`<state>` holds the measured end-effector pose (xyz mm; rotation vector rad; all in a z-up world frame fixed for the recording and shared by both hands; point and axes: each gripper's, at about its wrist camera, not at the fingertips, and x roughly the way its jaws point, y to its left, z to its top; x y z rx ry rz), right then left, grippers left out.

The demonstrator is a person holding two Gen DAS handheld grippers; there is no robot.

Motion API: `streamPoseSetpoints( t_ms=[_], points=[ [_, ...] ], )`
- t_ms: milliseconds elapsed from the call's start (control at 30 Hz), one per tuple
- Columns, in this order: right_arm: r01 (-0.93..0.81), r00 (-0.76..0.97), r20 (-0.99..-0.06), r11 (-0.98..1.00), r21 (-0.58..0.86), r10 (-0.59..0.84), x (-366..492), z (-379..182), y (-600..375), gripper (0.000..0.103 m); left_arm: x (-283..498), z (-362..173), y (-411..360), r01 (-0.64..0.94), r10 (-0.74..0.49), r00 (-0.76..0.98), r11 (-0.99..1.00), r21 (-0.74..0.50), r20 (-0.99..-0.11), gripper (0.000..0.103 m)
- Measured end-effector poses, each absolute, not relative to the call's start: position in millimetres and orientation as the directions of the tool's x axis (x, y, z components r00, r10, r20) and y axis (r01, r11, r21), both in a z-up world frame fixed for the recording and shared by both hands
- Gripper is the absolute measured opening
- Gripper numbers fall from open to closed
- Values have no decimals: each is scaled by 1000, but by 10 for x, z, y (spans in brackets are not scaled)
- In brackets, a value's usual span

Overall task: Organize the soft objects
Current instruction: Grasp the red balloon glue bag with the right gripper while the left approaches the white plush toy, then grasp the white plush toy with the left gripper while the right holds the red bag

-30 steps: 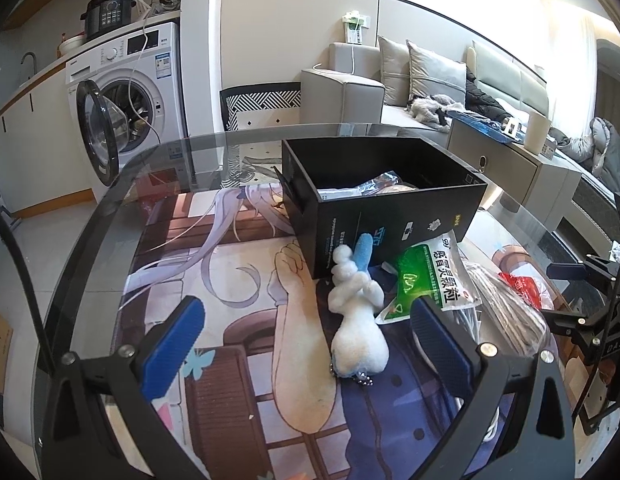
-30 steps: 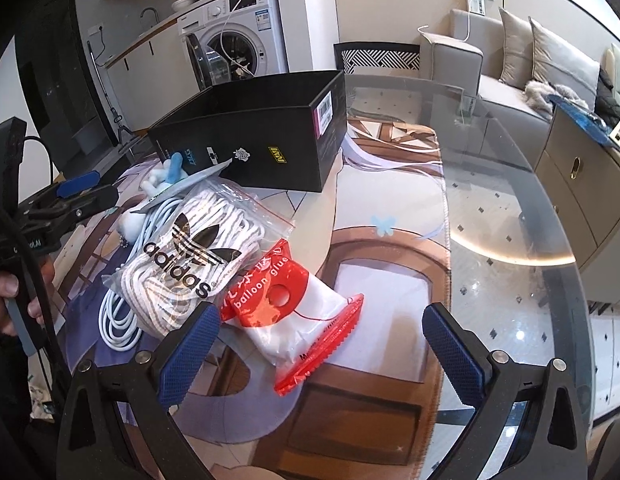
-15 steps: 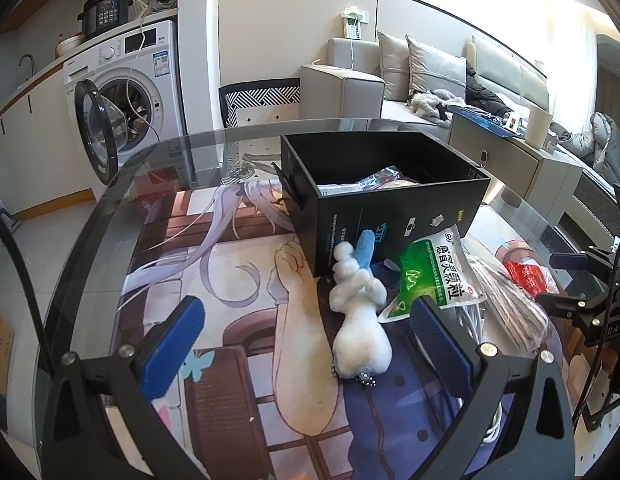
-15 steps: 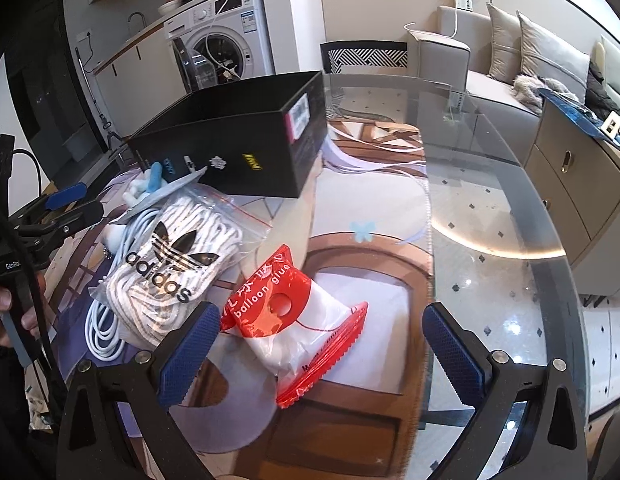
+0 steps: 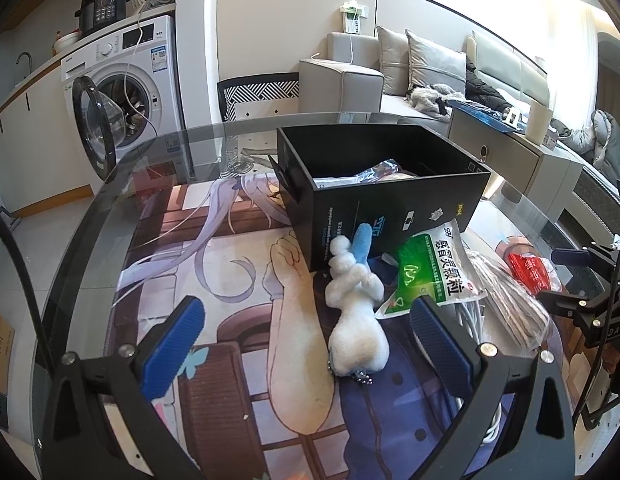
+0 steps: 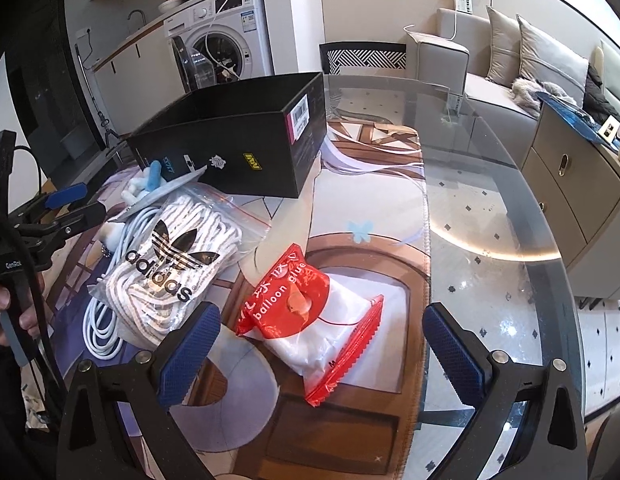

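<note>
Both your left gripper [image 5: 305, 344] and right gripper [image 6: 322, 346] gape empty; reach next for the plush toy [image 5: 356, 312] beside the black box [image 5: 390, 196].

a white plush toy [image 5: 356, 316] with a blue ear lies at frame centre of the left wrist view, its head touching the black box [image 5: 390, 216], which stands open above it with packets inside. a green-and-white sachet [image 5: 434, 268] leans on the box's lower right. in the right wrist view, a clear adidas bag of white cord [image 6: 169, 256] lies centre left, over a coiled white cable [image 6: 101, 328]; a red-and-clear balloon glue packet [image 6: 310, 320] lies flat at centre.
</note>
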<state>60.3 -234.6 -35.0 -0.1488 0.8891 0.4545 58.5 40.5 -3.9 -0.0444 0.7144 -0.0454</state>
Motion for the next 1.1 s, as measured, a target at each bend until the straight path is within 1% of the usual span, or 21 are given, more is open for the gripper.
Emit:
streamPoseSetpoints(
  t_ms=[133, 167, 200, 267, 333, 433, 500, 567, 833, 900, 933, 1000, 1033, 1100],
  points=[
    [-437, 541, -783, 898, 50, 307, 605, -369, -2321, 101, 605, -67, 401, 25, -56, 742, 998, -56, -668, 103],
    [-440, 542, -781, 896, 49, 309, 599, -365, -2318, 97, 612, -72, 400, 26, -58, 739, 998, -58, -671, 103],
    [-445, 544, -780, 894, 46, 311, 590, -360, -2312, 87, 619, -80, 399, 27, -60, 736, 998, -60, -675, 103],
    [-458, 538, -781, 888, 46, 318, 579, -359, -2293, 75, 629, -90, 396, 29, -63, 730, 998, -62, -680, 103],
    [-463, 545, -776, 886, 38, 318, 560, -353, -2282, 72, 632, -100, 394, 32, -66, 726, 998, -62, -685, 103],
    [-476, 554, -763, 878, 40, 335, 521, -325, -2282, 65, 637, -110, 395, 35, -69, 720, 997, -63, -691, 103],
    [-484, 562, -753, 875, 37, 343, 500, -300, -2282, 58, 641, -113, 395, 34, -69, 717, 997, -64, -693, 103],
    [-485, 576, -739, 874, 34, 348, 477, -262, -2299, 53, 656, -122, 396, 31, -65, 710, 998, -61, -701, 103],
    [-493, 582, -728, 869, 37, 361, 433, -256, -2346, 52, 717, -180, 337, 55, -70, 678, 998, -44, -732, 103],
    [-496, 582, -726, 868, 40, 366, 425, -258, -2357, 52, 729, -198, 295, 73, -74, 668, 997, -33, -741, 102],
    [-497, 582, -726, 867, 40, 367, 421, -259, -2360, 52, 737, -206, 275, 81, -74, 663, 996, -27, -745, 100],
    [-497, 582, -726, 867, 39, 366, 420, -263, -2365, 52, 752, -215, 251, 96, -85, 654, 995, -30, -752, 88],
    [-499, 581, -727, 866, 39, 367, 419, -263, -2368, 52, 767, -229, 246, 102, -93, 646, 994, -35, -758, 85],
    [-500, 581, -727, 865, 37, 367, 417, -264, -2366, 52, 782, -238, 246, 103, -101, 635, 994, -45, -765, 68]
  ],
)
